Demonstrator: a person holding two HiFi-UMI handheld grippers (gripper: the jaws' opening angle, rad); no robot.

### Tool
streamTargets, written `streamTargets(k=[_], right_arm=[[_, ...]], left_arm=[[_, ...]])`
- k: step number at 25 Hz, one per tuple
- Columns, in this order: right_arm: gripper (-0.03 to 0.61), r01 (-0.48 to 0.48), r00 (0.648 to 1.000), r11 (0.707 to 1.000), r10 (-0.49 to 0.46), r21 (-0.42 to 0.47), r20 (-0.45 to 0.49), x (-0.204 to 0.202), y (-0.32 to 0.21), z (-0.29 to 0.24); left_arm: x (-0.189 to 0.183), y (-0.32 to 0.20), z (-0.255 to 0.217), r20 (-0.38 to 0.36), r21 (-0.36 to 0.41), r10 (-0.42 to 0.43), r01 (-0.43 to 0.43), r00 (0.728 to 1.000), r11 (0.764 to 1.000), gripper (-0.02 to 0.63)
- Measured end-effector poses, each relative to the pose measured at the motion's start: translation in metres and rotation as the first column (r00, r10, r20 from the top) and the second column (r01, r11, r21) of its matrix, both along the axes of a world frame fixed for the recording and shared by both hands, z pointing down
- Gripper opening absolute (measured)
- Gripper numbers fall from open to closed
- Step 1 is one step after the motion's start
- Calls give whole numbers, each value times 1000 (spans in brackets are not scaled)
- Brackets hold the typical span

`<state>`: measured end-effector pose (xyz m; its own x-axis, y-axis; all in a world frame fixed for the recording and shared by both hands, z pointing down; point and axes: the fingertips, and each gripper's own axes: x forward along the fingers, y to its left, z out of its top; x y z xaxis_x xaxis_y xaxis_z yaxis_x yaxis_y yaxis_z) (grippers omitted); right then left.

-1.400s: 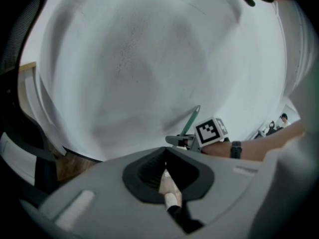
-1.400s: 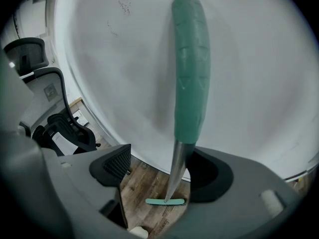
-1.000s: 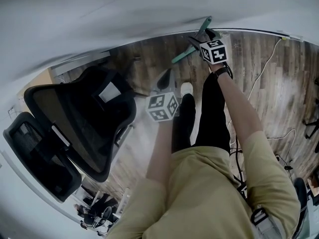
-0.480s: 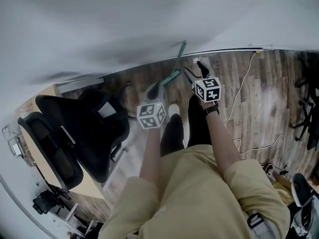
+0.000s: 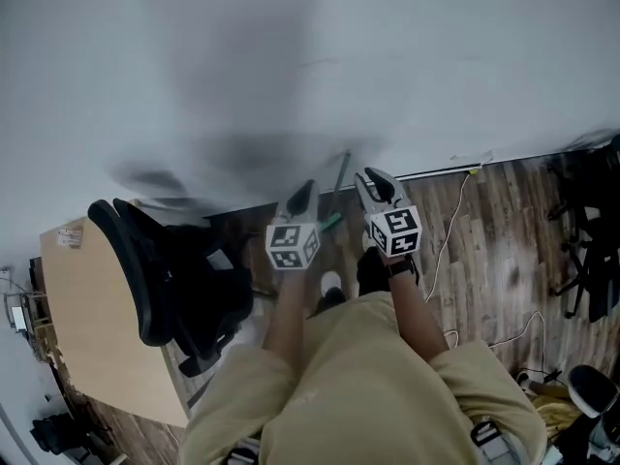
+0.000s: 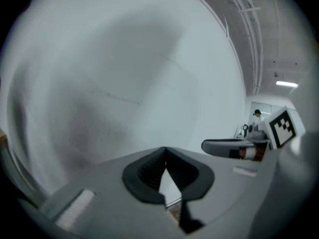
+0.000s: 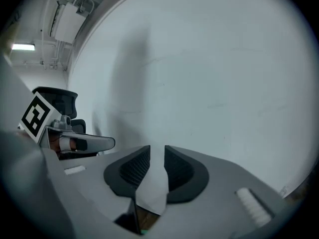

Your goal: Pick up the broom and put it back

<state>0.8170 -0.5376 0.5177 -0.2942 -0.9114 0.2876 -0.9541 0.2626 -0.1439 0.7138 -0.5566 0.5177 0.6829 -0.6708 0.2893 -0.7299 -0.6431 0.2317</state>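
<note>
1. A white wall [image 5: 436, 56] fills the upper part of the head view and nearly all of both gripper views. Both grippers point at it from close by.
2. A wood-plank floor [image 5: 504, 250] lies below the grippers and runs off to the right of the right one.
3. A light wooden desk [image 5: 87, 327] stands well to the left of the left gripper.
4. A black office chair [image 5: 165, 279] sits between the desk and the left gripper, below and to its left.
5. The left gripper [image 5: 304, 190] is held up before the wall, its marker cube facing the head camera. Its jaw tips meet, with nothing caught between them.
6. The right gripper [image 5: 373, 178] is just beside the left one, at about the same height. Its jaws have just been closing. A narrow gap remains between the ribbed pads [image 7: 135, 169], and only wall shows through it, so it holds nothing.
7. The broom [image 5: 342, 172] stands against the wall beyond the grippers, in neither one. Its thin green handle shows in the space between them.
8. A white cable [image 5: 448, 240] trails over the floor below and to the right of the right gripper.
</note>
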Motion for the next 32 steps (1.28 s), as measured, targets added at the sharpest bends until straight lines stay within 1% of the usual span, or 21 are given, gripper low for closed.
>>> streamTargets(k=[2, 4, 6, 8, 10, 14, 19, 24, 29, 32], right_arm=[[69, -3, 1000, 999, 4, 50, -14, -6, 2, -25], [31, -8, 1000, 994, 10, 107, -23, -12, 4, -51], [6, -7, 1000, 987, 12, 163, -27, -18, 7, -78], [6, -9, 999, 977, 17, 213, -33, -24, 12, -102], [6, -39, 998, 966, 48, 255, -29, -25, 19, -122], [6, -97, 993, 949, 112, 301, -32, -24, 31, -145], [6, -100, 992, 943, 119, 317, -39, -26, 38, -154], [6, -81, 994, 946, 102, 315, -50, -38, 40, -155], [6, -39, 996, 946, 63, 320, -66, -55, 35, -157], [6, -7, 997, 949, 32, 316, -74, -62, 28, -153]], left_arm=[[0, 3, -26, -24, 46, 6, -5, 1000, 999, 3], [1, 6, -49, -31, 93, 23, -20, 999, 995, 3], [2, 9, -72, -37, 136, 32, -27, 999, 990, 3], [0, 13, -94, -45, 177, 34, -25, 998, 984, 3], [-1, 19, -112, -50, 216, 38, -27, 998, 976, 3], [-6, 29, -136, -60, 269, 42, -24, 997, 963, 3], [-9, 38, -143, -64, 294, 46, -25, 997, 955, 3], [-21, 41, -144, -66, 292, 30, -9, 997, 956, 3], [-40, 35, -145, -84, 292, -18, 42, 996, 956, 3], [-50, 28, -137, -86, 276, -58, 80, 995, 958, 3]])
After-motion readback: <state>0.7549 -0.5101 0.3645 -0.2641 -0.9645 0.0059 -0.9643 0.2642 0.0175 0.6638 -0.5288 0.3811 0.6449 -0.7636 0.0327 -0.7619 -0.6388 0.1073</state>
